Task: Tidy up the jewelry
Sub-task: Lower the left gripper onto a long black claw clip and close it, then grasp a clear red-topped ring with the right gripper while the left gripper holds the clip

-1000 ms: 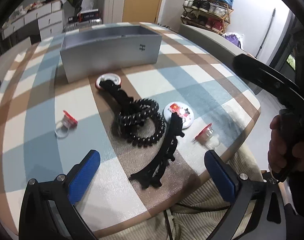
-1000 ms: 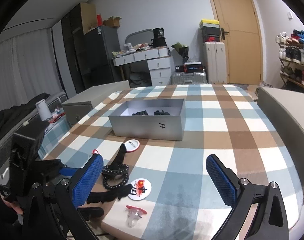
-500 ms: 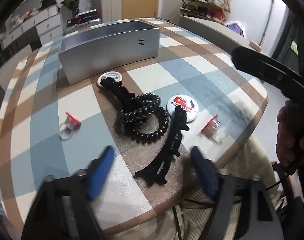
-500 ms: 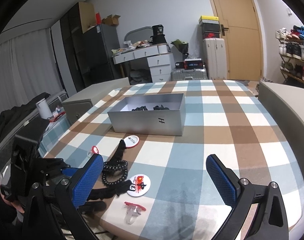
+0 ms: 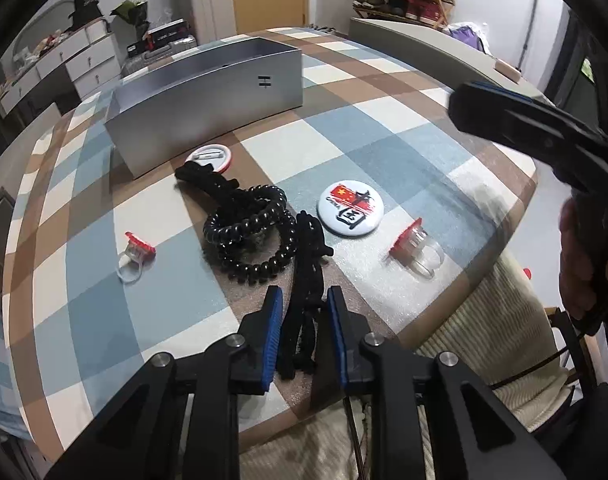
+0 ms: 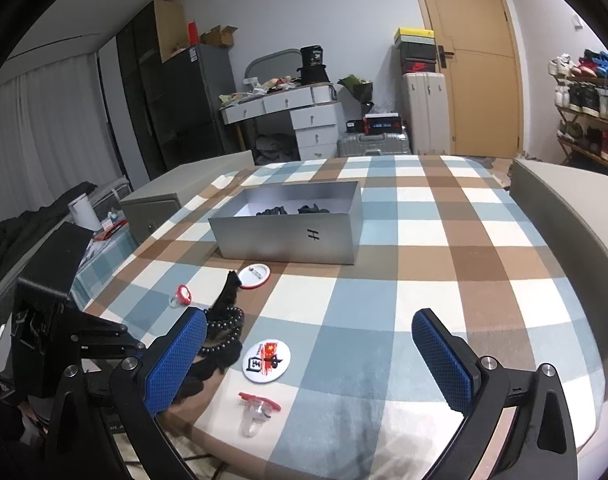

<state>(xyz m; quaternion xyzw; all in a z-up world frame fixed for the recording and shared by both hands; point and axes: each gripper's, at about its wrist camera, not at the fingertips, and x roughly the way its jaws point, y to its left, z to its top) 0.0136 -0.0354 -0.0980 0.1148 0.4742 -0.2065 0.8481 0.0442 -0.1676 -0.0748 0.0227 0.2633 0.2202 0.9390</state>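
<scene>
Jewelry sorting, partly done: some black pieces boxed, seven items left on the checked table.

Left to right we list: a clear plastic ring with red top (image 5: 135,257); a red-rimmed round pin badge (image 5: 208,155); a black beaded necklace (image 5: 251,236); a black lace choker (image 5: 307,288), on which our left gripper (image 5: 302,334) has its jaws pinching; a white flag-print badge (image 5: 351,208); a second clear ring (image 5: 416,251). Our right gripper (image 6: 309,360) hangs spread, holding nothing. The open silver rectangular box (image 6: 292,236) already holds dark pieces.
</scene>
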